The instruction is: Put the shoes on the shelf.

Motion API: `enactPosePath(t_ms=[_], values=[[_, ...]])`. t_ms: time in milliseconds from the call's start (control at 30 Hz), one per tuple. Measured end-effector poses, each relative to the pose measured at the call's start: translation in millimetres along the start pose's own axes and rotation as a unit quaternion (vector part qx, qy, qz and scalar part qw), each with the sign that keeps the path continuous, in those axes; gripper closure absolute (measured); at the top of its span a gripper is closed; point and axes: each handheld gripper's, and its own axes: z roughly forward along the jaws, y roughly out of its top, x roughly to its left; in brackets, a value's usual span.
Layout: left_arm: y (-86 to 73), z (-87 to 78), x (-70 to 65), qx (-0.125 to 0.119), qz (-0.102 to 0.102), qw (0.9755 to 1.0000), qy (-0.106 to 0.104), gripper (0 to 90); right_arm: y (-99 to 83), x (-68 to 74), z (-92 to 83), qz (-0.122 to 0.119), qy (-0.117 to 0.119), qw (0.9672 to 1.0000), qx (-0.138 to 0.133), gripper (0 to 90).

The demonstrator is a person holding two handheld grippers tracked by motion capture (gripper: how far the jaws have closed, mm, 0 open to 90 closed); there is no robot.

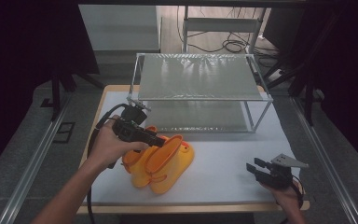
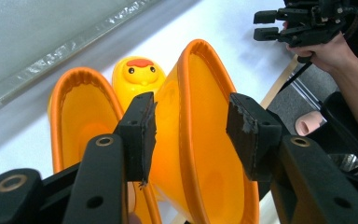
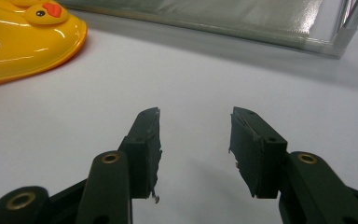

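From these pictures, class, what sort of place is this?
Probably a lab or recording studio, not a home: dark curtains ring a white table, cables trail over the floor, and a bare metal rack stands beside yellow boots.

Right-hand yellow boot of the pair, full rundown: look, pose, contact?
The right boot looks like glossy yellow rubber or plastic with an orange rim and lining and a duck face on the toe. It stands on the white table, shaft leaning right, pressed against the left boot. The left gripper straddles its rim with open jaws, one pad inside, one outside; neither presses on it.
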Motion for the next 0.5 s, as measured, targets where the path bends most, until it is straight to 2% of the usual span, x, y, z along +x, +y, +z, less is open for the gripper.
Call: enactPosePath(t_ms=[267,500], values=[[-7.7,-7.0,1.3,0.003,-0.01,0.9999,-0.001,47.2,-0.3,0.5,0.6,-0.001,0.0,1.0,0.001,52.0],[-12.4,-4.9,4.1,0.012,-0.016,0.9998,-0.004,46.0,-0.8,1.6,2.5,-0.001,0.002,1.0,0.005,52.0]])
